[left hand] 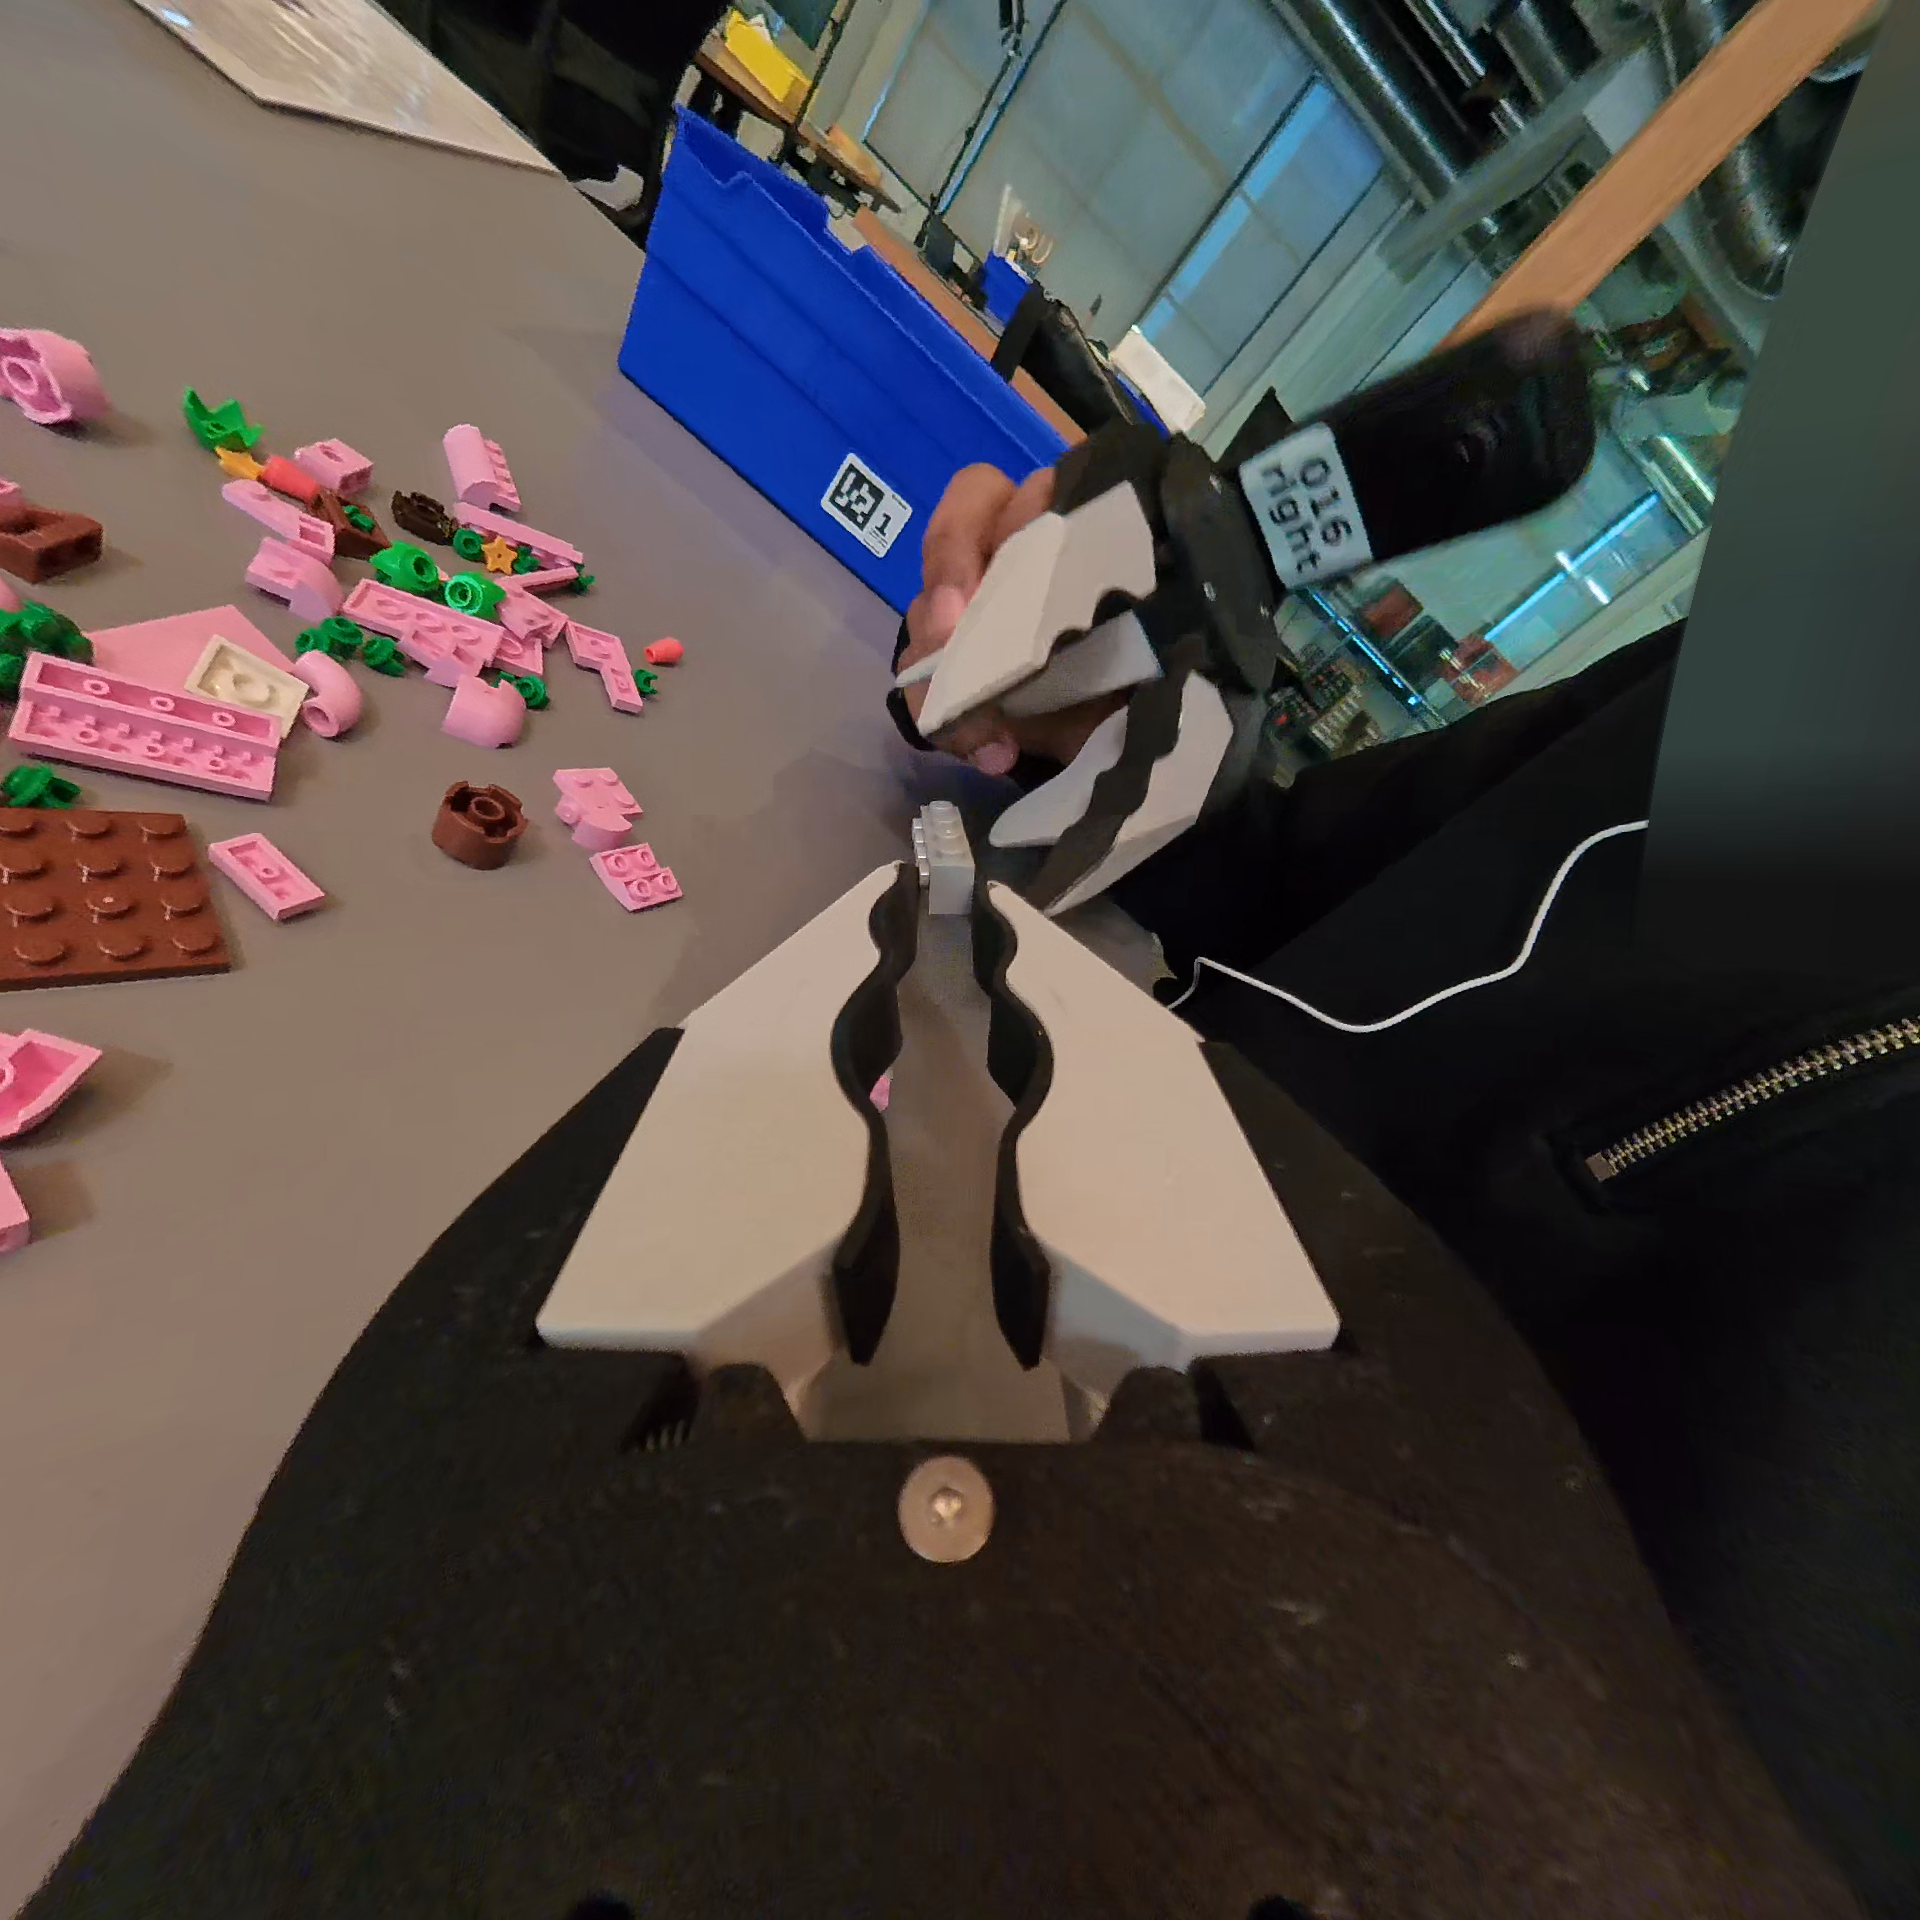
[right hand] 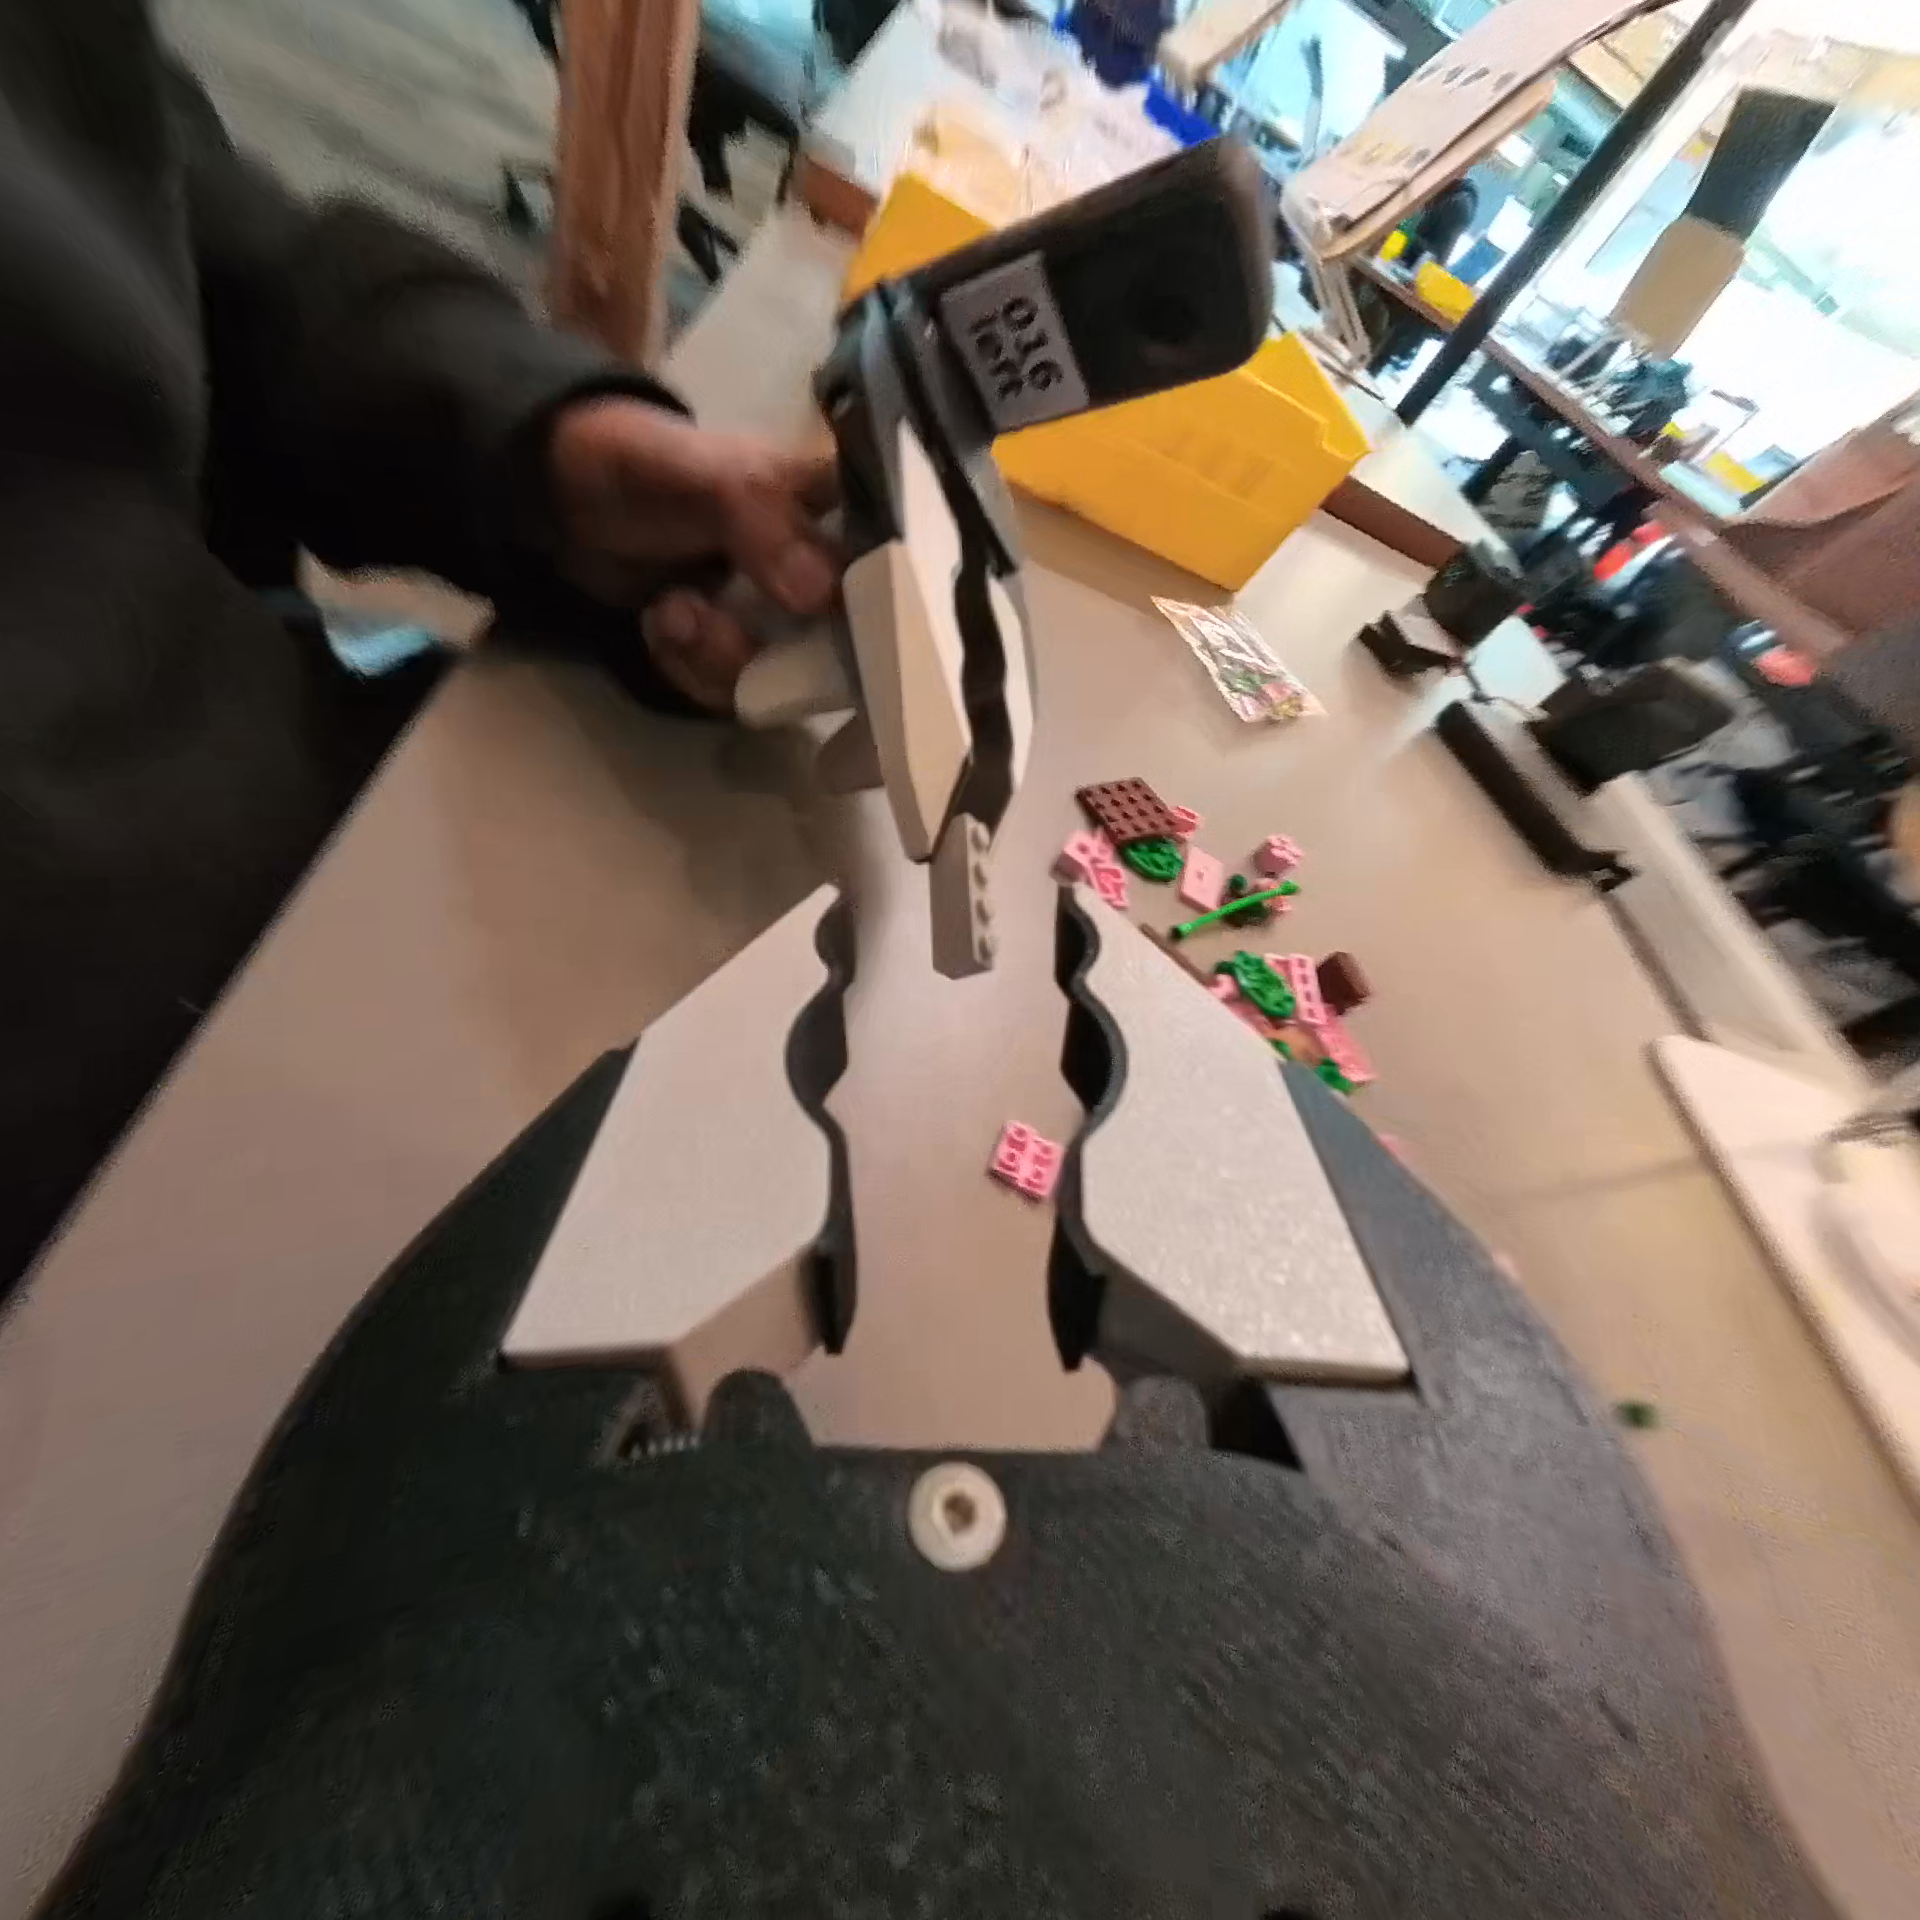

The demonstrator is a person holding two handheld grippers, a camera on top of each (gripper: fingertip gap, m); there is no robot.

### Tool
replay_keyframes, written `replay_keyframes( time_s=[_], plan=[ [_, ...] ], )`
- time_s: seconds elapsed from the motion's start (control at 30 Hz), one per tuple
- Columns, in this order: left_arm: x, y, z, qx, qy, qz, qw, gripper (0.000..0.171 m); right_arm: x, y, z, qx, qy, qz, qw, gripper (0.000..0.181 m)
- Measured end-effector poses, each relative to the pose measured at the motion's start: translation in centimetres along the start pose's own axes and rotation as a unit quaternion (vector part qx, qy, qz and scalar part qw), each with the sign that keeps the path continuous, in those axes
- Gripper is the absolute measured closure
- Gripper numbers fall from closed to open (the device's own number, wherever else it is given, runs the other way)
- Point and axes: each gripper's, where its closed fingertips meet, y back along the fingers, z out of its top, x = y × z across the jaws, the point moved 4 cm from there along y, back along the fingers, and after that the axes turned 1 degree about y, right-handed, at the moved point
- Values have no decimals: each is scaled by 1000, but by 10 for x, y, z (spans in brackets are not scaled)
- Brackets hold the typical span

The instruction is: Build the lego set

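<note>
The left gripper (left hand: 945,894), black-bodied with grey fingers, pinched a small light-grey studded plastic brick (left hand: 948,868) at its tips, lifted clear of the grey table (left hand: 436,1039). Just beyond it, the right gripper (right hand: 951,914) stood with its jaws spread and empty, the brick between its tips. Farther off lay a loose scatter of pink pieces (left hand: 145,717), green leaf bits (left hand: 405,566) and a brown studded plate (left hand: 99,894), apparently unjoined. The build looked barely begun, nearly all assembly left.
</note>
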Motion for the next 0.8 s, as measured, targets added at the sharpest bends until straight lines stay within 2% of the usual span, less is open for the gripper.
replay_keyframes(
  time_s=[0.17, 0.37, 0.47, 0.63, 0.8],
  plan=[
    [-5, -3, -3, 15, -22, 1, 1000, 164, -13, 9, 3, -63, -167, 56, 982, 149],
    [-17, -11, -10, 41, -101, 12, 994, 164, 1, 3, -1, -66, -274, 172, 944, 144],
    [-21, -12, -11, 46, -123, 15, 991, 164, 6, 1, -5, -53, -272, 187, 942, 155],
    [-21, -11, -9, 37, -114, 6, 993, 164, 6, 2, -5, -48, -256, 183, 948, 173],
    [-21, -12, -10, 42, -119, 12, 992, 164, 6, 3, -4, -51, -255, 182, 948, 173]
  ],
)
